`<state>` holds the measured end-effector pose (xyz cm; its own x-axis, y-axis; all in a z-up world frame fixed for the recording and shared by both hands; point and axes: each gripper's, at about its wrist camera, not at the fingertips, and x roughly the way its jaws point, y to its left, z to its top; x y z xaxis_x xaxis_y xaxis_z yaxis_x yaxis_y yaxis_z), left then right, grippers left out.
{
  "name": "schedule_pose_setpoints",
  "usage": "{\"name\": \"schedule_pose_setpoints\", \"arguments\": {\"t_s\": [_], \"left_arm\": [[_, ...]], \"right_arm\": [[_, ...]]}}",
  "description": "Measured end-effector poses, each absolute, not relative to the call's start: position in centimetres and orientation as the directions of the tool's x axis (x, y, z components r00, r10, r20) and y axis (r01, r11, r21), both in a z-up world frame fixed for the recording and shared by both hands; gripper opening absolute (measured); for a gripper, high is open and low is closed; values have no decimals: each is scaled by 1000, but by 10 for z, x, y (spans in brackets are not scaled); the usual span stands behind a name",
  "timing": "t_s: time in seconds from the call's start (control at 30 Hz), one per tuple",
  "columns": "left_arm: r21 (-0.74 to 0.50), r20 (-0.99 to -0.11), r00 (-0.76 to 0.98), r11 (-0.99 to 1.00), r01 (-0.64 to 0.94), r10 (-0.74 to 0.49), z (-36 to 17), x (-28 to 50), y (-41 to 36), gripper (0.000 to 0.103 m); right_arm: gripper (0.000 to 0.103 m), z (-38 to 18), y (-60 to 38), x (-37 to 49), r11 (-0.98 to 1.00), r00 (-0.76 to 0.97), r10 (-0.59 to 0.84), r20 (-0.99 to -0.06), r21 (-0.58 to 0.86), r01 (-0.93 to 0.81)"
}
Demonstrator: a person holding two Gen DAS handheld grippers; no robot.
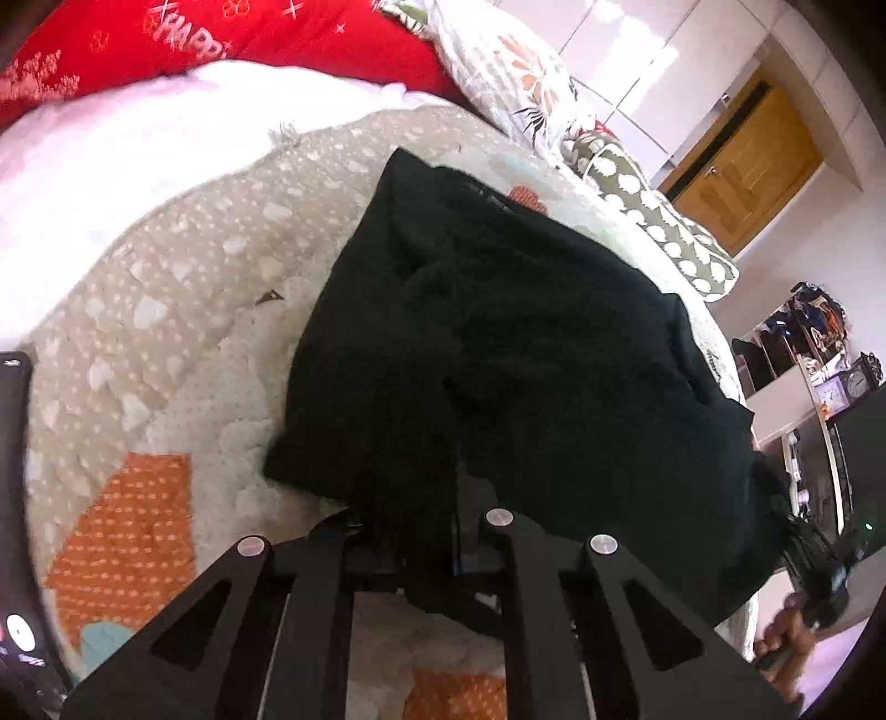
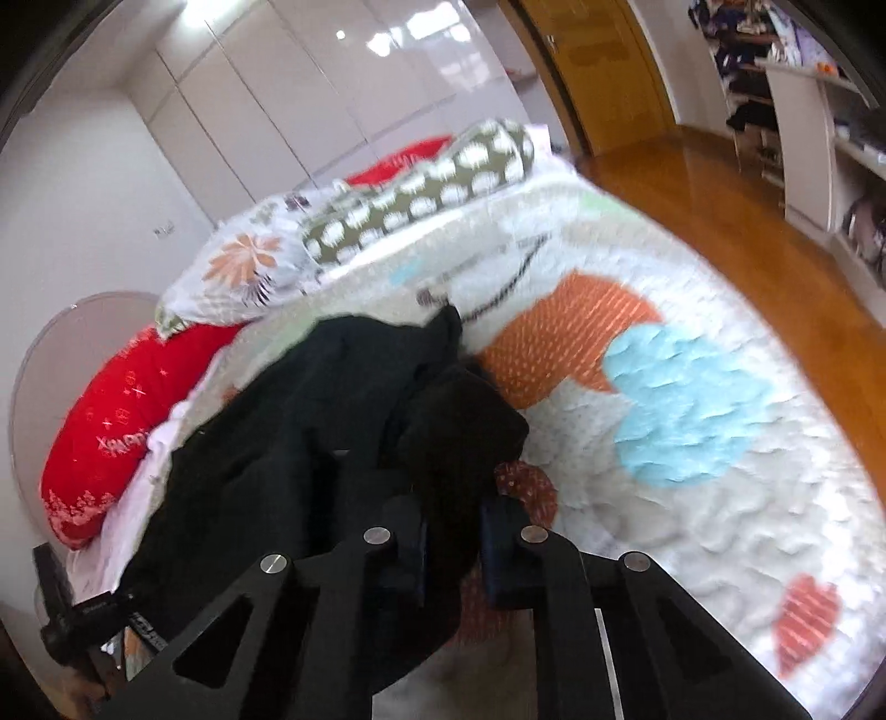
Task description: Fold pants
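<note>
Left hand-held gripper, seen along its own fingers: it points steeply down at the bed, its jaws drawn narrow and pinched on the near edge of the black pants. The pants spread away ahead of this gripper in a rumpled dark mass across the patterned quilt. Beyond their far edge lie a red pillow, a floral pillow and a green spotted bolster.

Right hand-held gripper, seen along its own fingers: it tilts less steeply downward, jaws narrow, with a fold of the pants caught between the pads and bunched just ahead of the fingertips. The rest of the cloth trails off to this gripper's left. To its right the quilt lies bare, with the wooden floor past the bed's edge.

At the lower right margin of the left wrist view, part of the person's right hand appears, wrapped around a dark handle.
</note>
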<state>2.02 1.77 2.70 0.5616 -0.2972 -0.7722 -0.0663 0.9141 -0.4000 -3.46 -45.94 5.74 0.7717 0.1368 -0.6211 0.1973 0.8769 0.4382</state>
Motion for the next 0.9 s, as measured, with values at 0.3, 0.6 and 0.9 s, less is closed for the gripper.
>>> {"name": "schedule_pose_setpoints", "arguments": {"t_s": [0.3, 0.6, 0.9], "left_arm": [[-437, -736, 576, 899, -4, -355, 56, -31, 36, 7], [-422, -786, 523, 904, -64, -330, 30, -46, 38, 7], [-345, -807, 528, 937, -58, -264, 33, -50, 32, 8]], "right_arm": [[14, 83, -472, -151, 879, 745, 112, -657, 416, 234], [47, 45, -511, -183, 812, 655, 21, -755, 395, 430], [47, 62, -496, -188, 875, 681, -35, -731, 306, 374]]}}
